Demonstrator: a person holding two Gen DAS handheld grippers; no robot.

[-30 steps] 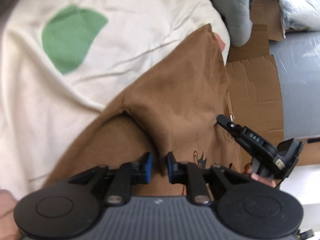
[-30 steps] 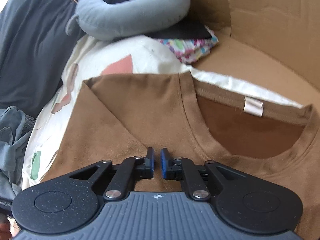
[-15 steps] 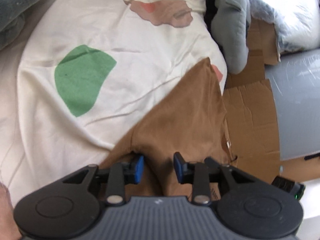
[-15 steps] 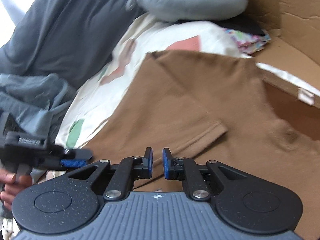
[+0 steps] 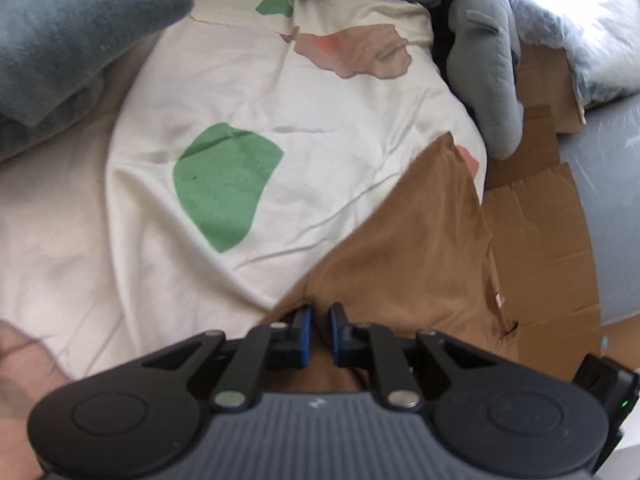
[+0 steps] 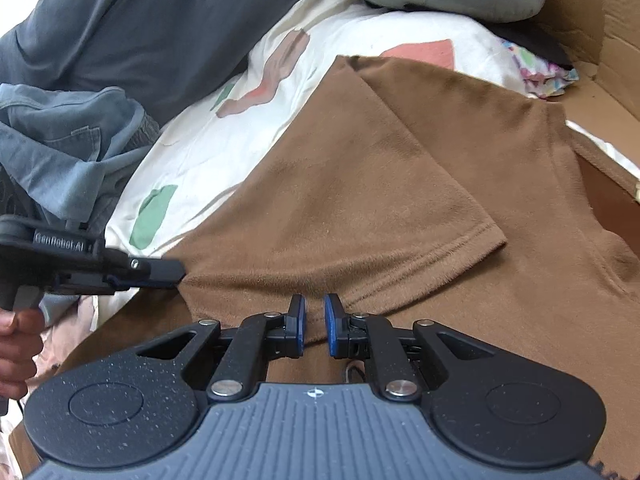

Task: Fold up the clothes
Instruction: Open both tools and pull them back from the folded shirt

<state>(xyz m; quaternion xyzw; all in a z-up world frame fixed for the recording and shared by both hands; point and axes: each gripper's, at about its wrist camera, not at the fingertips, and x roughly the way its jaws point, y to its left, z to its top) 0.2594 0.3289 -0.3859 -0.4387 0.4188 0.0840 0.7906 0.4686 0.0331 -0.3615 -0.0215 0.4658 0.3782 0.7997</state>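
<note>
The brown shirt [image 6: 400, 184] lies flat on the patterned bedsheet [image 5: 280, 112], long axis running from my 7 o'clock to 1 o'clock in the right wrist view, one sleeve [image 6: 420, 184] folded across the body. My right gripper [image 6: 314, 326] is narrowed over the sleeve hem; whether cloth is pinched, I cannot tell. My left gripper [image 5: 319, 334] is equally narrow at the shirt's side edge, at 9 o'clock from the right; grip likewise uncertain. The left is nearer that edge.
</note>
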